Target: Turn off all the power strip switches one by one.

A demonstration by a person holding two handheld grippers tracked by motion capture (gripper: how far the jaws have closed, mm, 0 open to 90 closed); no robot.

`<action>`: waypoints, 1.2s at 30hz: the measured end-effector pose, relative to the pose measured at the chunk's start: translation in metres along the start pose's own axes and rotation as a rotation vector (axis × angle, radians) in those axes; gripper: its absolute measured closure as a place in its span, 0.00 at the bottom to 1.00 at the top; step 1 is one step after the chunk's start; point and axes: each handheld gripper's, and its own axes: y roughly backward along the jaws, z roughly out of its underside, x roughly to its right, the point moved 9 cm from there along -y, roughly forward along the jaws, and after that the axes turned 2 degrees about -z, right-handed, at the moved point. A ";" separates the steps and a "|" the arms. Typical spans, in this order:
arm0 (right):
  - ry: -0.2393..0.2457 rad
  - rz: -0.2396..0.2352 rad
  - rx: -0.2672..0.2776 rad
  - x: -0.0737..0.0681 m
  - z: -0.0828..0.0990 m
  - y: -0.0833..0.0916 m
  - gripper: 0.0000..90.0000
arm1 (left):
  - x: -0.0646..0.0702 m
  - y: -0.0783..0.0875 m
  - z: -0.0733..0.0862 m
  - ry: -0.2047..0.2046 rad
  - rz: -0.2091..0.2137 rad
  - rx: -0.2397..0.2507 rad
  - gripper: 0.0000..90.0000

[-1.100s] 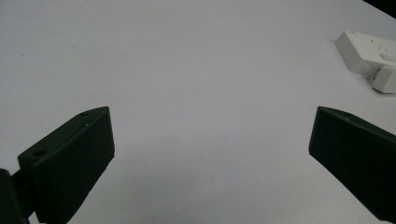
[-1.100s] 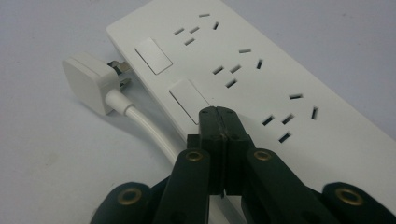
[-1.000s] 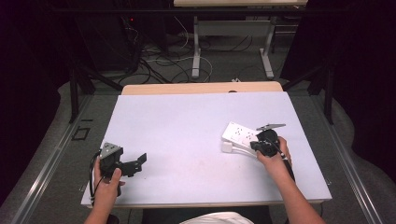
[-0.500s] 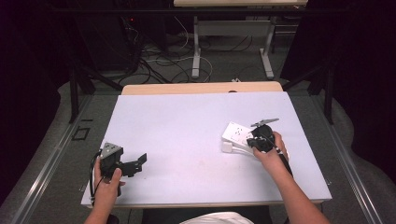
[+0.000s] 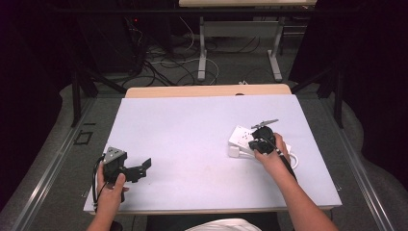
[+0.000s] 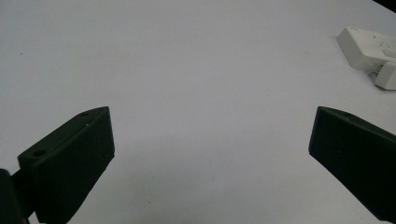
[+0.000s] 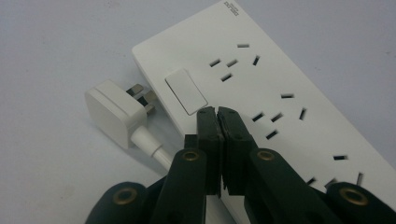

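A white power strip (image 7: pixel 280 74) lies flat on the table, with a rocker switch (image 7: pixel 186 91) at one end and several socket holes along its top. A white plug (image 7: pixel 112 112) on a white cord rests beside that end, prongs toward the strip. My right gripper (image 7: pixel 218 112) is shut with nothing between its jaws, its tips over the strip's top face right beside the switch. The high view places the right gripper (image 5: pixel 255 143) and the strip (image 5: pixel 242 136) at the table's right. My left gripper (image 5: pixel 142 171) stands open at the front left, its jaws wide apart (image 6: pixel 210 140).
The pale table (image 5: pixel 192 125) has a wooden strip along its far edge. A loop of white cord (image 5: pixel 292 161) lies to the right of my right hand. Cables and desk legs stand on the floor beyond the table.
My right hand has carried its shut gripper a little to the left and farther over the power strip. The left gripper has stayed in place.
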 end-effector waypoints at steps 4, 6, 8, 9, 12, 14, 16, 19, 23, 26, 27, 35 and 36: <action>0.016 0.007 0.000 -0.002 -0.002 -0.002 0.98 | 0.000 0.000 0.000 0.000 0.002 -0.005 0.00; 0.014 0.013 0.001 -0.003 -0.003 -0.002 0.98 | 0.000 0.001 0.001 -0.002 0.004 -0.010 0.00; 0.004 0.008 0.006 -0.003 -0.003 -0.002 0.98 | 0.000 0.001 0.001 -0.002 0.002 -0.011 0.00; 0.004 0.008 0.005 -0.003 -0.003 -0.003 0.98 | 0.000 0.001 0.001 -0.002 0.002 -0.013 0.00; 0.008 0.005 -0.001 -0.003 -0.002 -0.002 0.98 | 0.000 0.000 0.000 -0.002 -0.002 -0.004 0.00; 0.012 0.009 0.000 -0.002 -0.003 -0.002 0.98 | 0.000 0.000 0.000 -0.003 -0.002 -0.005 0.00; 0.009 0.012 0.002 -0.003 -0.003 -0.003 0.98 | 0.000 0.001 0.001 -0.004 0.003 -0.011 0.00; 0.015 0.014 0.002 -0.002 -0.003 -0.002 0.98 | 0.000 0.000 0.001 -0.003 0.001 -0.008 0.00; 0.021 0.012 -0.002 -0.002 -0.002 -0.002 0.98 | 0.000 0.001 0.001 -0.004 0.002 -0.010 0.00; 0.020 0.013 -0.003 -0.002 -0.002 -0.002 0.98 | 0.000 0.000 0.001 -0.004 0.001 -0.012 0.00; 0.013 0.015 0.003 -0.003 -0.003 -0.002 0.98 | 0.000 0.000 0.001 -0.004 0.001 -0.012 0.00; 0.022 0.014 -0.002 -0.002 -0.002 -0.002 0.98 | 0.001 0.000 0.001 -0.004 0.002 -0.011 0.00; 0.017 0.012 -0.001 -0.003 -0.002 -0.003 0.98 | 0.000 0.000 0.001 -0.009 0.001 -0.014 0.00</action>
